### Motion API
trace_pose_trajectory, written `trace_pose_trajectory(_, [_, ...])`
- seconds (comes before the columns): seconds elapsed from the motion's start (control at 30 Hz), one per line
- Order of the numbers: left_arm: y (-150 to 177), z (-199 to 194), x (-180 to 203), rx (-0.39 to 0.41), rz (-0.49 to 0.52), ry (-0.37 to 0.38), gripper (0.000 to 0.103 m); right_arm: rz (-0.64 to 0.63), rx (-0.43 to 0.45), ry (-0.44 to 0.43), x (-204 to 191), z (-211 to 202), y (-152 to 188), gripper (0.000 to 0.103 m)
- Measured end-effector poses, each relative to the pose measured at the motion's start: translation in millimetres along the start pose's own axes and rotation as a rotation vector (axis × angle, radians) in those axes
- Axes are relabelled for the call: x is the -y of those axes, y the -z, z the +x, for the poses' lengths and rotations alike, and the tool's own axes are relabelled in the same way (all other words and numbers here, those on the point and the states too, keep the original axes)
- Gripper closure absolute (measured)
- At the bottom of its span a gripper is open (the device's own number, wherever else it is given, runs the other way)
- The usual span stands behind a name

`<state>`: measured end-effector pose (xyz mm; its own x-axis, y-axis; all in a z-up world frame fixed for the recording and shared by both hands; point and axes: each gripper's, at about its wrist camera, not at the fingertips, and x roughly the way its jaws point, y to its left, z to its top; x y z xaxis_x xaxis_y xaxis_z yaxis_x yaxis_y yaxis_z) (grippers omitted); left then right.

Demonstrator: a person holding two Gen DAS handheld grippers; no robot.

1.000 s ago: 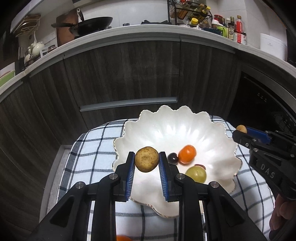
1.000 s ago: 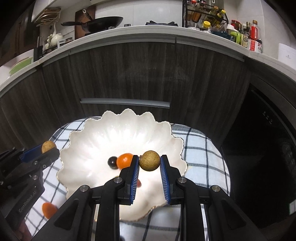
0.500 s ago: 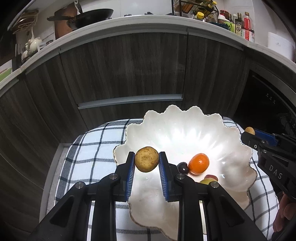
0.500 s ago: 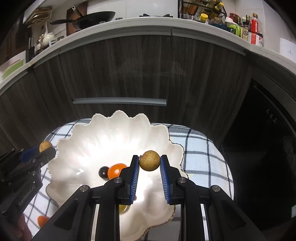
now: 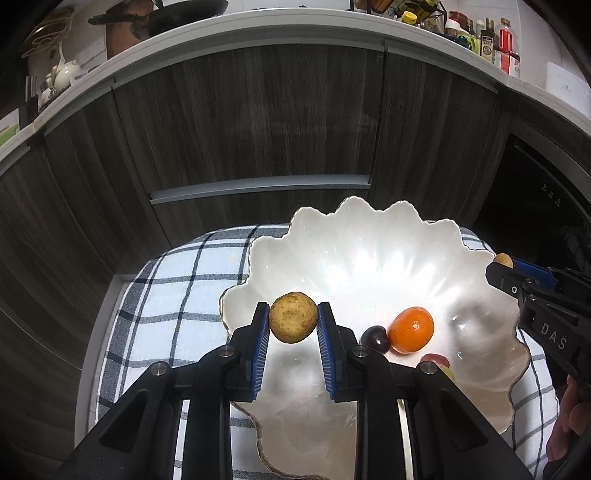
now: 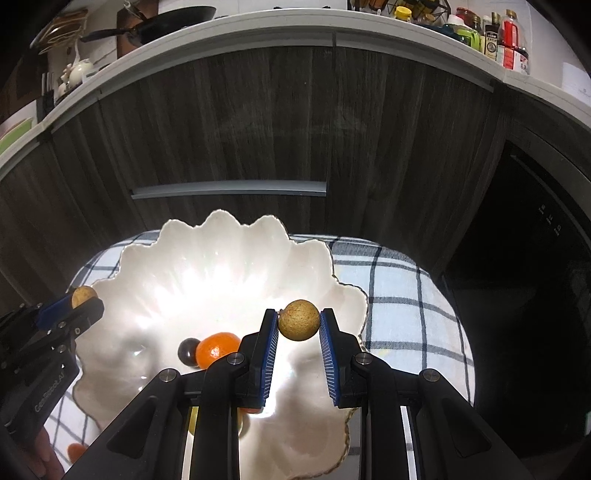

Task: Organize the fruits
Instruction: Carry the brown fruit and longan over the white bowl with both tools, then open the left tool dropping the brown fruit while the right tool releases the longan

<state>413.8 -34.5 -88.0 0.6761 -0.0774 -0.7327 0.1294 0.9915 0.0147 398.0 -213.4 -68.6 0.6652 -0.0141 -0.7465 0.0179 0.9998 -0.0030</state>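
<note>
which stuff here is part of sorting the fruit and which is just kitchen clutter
Job:
- left gripper, round tan fruit
- right gripper, second tan fruit
- white scalloped bowl
- orange mandarin, dark grape

Clutter:
- black frying pan
- red-labelled sauce bottles
- checked cloth

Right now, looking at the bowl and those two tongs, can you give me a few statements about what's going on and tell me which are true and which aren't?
1. The left tongs grip a round tan-brown fruit. True.
2. The right tongs are empty. False: they grip a second round tan fruit.
3. A small orange citrus fruit lies in the white scalloped ceramic bowl. True.
4. The bowl stands on bare wood. False: it stands on a white cloth with a dark check.
5. A dark purple round fruit lies far from the orange one. False: it lies right beside it.
</note>
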Motion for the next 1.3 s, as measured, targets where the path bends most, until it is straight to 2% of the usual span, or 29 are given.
trace_pose_trajectory(0.3, [4.7,2.8,-1.0,-0.033,0.007,0.019,0.075,-0.021,-0.028,-0.008,-5.0,3.8,1.9,0.078])
trace_pose_trajectory(0.33, [4.7,2.0,-1.1,-0.032,0.007,0.016,0.069,-0.026,-0.026,-0.007,-5.8,2.9,1.7,0.078])
trace_pose_trajectory(0.37, [4.3,1.3,-1.3,-0.031,0.004,0.016,0.059,-0.030,-0.025,-0.006,-6.4,2.8,1.2,0.078])
trace_pose_trajectory(0.5, [3.6,-4.7,-2.9,-0.010,-0.009,0.010,0.045,-0.039,-0.023,-0.007,-8.9,-0.3,0.1,0.076])
trace_pose_trajectory(0.57, [3.6,-6.3,-4.0,-0.008,-0.016,0.010,0.042,-0.046,-0.021,-0.001,-10.6,-1.3,0.0,0.063])
trace_pose_trajectory(0.63, [3.8,-7.6,-4.1,-0.007,-0.014,0.006,0.038,-0.041,-0.007,0.011,-10.4,-4.6,0.2,0.044])
trace_pose_trajectory(0.73, [4.2,-11.0,-4.5,0.002,-0.010,0.001,0.032,-0.024,0.011,0.032,-7.3,-8.9,0.2,0.031])
trace_pose_trajectory(0.97, [3.0,-21.7,-5.4,0.017,-0.020,0.008,0.023,-0.011,0.018,0.039,-5.0,-16.7,0.7,0.029])
trace_pose_trajectory(1.3, [-0.7,-44.6,-1.1,0.046,-0.006,0.004,0.022,0.013,0.052,0.028,-1.4,-39.1,2.0,0.029])
